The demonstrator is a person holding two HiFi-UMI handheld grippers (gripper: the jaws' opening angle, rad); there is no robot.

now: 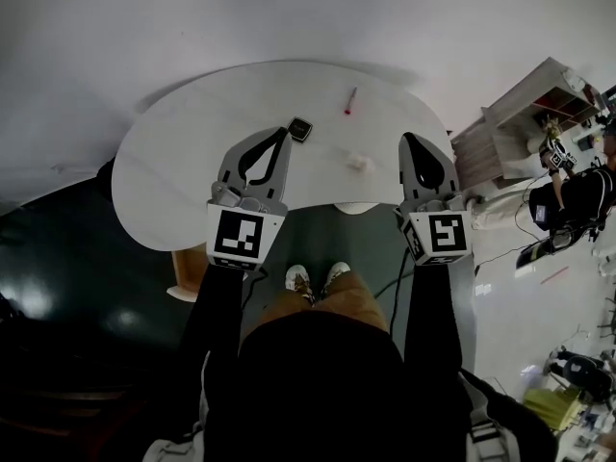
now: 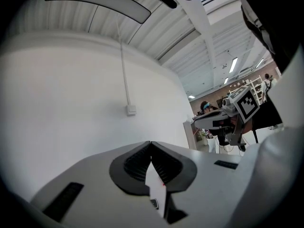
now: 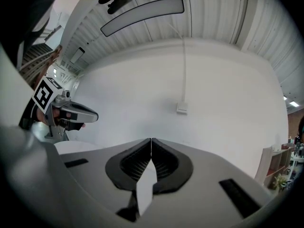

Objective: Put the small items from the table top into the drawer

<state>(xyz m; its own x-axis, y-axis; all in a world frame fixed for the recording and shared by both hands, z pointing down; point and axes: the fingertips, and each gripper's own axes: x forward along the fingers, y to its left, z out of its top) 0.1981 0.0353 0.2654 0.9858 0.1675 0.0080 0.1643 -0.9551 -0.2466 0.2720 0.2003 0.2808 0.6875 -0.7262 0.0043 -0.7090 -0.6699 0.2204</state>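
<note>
dark square item (image 1: 300, 129): lay flat on the table (image 1: 183, 171), just beside the left gripper's tip; contact could not be told.
red pen (image 1: 350, 100): lay farther back on the table, near its far edge, well apart from both tools.
white lump (image 1: 360, 163): small crumpled thing on the table between the two tools, nearer the right one, apart from it.
left gripper (image 1: 285, 135): jaws together, ribbed pads met at the tip, nothing clamped. Reached out level over the table's near half. Through the slit below its pads its own view showed white table top, a red speck and the dark square item.
right gripper (image 1: 408, 139): jaws together, pads met at the tip, nothing clamped. Level over the table's right part, beside the white lump.
table: white, rounded outline, the three small things all on top of it.
tan piece (image 1: 188, 275): box-like, under the table's near-left edge; could not tell whether it was the drawer.
shoes (image 1: 318, 277): the person's own, on the floor just short of the table edge.
shelf (image 1: 520, 123): pale wood, to the right of the table, cluttered.
wall socket (image 3: 182, 108): on the white wall ahead, cable running up from it.
</note>
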